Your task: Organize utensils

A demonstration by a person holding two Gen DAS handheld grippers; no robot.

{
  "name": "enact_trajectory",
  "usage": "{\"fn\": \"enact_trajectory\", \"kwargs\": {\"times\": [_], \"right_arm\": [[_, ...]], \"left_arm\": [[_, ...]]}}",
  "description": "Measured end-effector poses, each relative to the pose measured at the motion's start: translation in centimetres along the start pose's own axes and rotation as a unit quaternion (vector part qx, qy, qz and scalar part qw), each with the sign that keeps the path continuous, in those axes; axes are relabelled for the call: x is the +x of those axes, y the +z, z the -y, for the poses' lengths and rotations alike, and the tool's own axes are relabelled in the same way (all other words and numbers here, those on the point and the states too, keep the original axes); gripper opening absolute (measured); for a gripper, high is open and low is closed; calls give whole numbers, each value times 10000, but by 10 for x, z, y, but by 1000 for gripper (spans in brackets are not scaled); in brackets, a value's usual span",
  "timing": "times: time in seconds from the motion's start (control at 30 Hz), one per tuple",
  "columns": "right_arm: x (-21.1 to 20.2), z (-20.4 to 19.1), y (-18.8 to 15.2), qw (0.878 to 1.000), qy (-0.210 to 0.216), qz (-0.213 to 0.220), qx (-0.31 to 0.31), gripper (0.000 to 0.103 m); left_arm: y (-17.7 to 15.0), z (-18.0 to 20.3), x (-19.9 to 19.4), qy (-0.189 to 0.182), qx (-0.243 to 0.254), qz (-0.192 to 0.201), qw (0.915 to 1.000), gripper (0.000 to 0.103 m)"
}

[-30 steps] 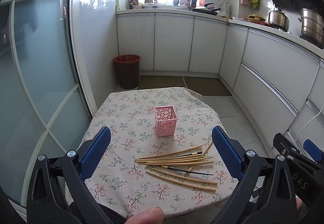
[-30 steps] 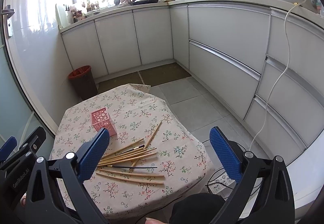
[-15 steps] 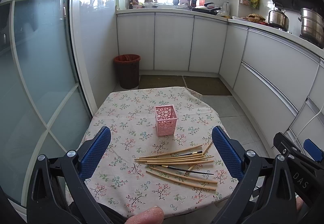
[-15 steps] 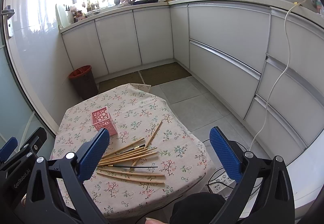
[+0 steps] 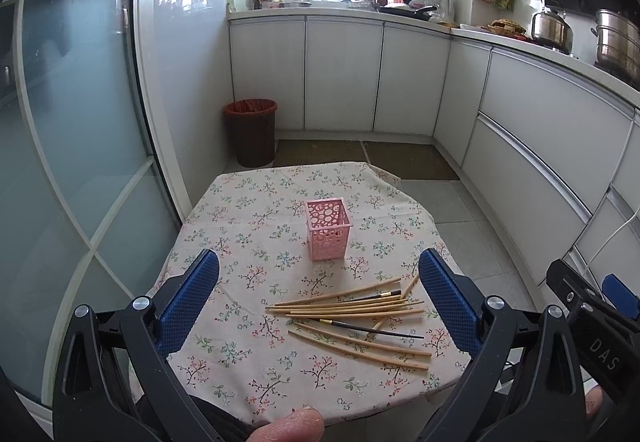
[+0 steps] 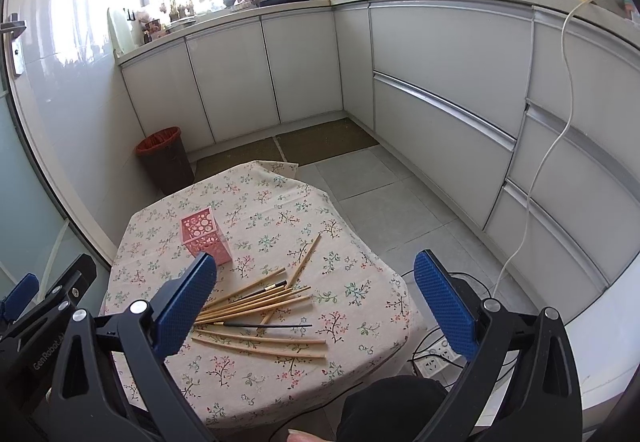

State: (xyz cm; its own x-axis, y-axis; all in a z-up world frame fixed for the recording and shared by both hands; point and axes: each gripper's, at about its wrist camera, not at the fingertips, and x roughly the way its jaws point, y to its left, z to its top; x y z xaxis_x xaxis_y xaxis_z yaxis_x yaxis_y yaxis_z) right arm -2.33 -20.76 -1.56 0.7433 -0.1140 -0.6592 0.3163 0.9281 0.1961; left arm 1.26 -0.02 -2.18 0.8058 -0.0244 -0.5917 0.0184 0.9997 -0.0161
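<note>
A pink perforated holder [image 5: 328, 229] stands upright and empty near the middle of the floral tablecloth; it also shows in the right wrist view [image 6: 205, 235]. Several bamboo chopsticks [image 5: 352, 307] and two dark ones lie loose in front of it, also seen in the right wrist view [image 6: 256, 302]. My left gripper [image 5: 319, 300] is open and empty, held above the near part of the table. My right gripper [image 6: 316, 302] is open and empty, above the table's right near side. Each gripper's body shows at the edge of the other's view.
The small table [image 5: 224, 346] is covered by a floral cloth. A red-lined bin [image 5: 251, 131] stands on the floor beyond it. White cabinets [image 5: 532, 146] run along the back and right. A glass door [image 5: 72, 146] is on the left. A power strip [image 6: 434, 360] and cables lie on the floor.
</note>
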Motion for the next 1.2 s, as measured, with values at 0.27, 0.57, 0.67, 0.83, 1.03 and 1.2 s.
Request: {"fn": "enact_trajectory", "kwargs": {"times": [0.27, 0.57, 0.67, 0.83, 1.03, 1.2], "right_arm": [[96, 80, -28, 9616, 935, -1798, 1850, 96], [170, 132, -59, 9217, 866, -2631, 2714, 96], [192, 148, -64, 9068, 867, -2848, 2983, 96], [221, 155, -69, 8980, 782, -3041, 3083, 96], [250, 141, -69, 8950, 761, -3225, 2987, 96], [266, 117, -57, 9111, 652, -3189, 2528, 93]], "left_arm": [[35, 12, 88, -1442, 36, -1459, 9787, 96], [-36, 111, 261, -1125, 1661, -3324, 9216, 96], [-41, 126, 299, -947, 1909, -3503, 9121, 90], [-52, 134, 353, -920, 2067, -3994, 8884, 60], [-61, 132, 379, -1070, 2135, -4191, 8759, 46], [-57, 133, 384, -1198, 2322, -3989, 8790, 39]]}}
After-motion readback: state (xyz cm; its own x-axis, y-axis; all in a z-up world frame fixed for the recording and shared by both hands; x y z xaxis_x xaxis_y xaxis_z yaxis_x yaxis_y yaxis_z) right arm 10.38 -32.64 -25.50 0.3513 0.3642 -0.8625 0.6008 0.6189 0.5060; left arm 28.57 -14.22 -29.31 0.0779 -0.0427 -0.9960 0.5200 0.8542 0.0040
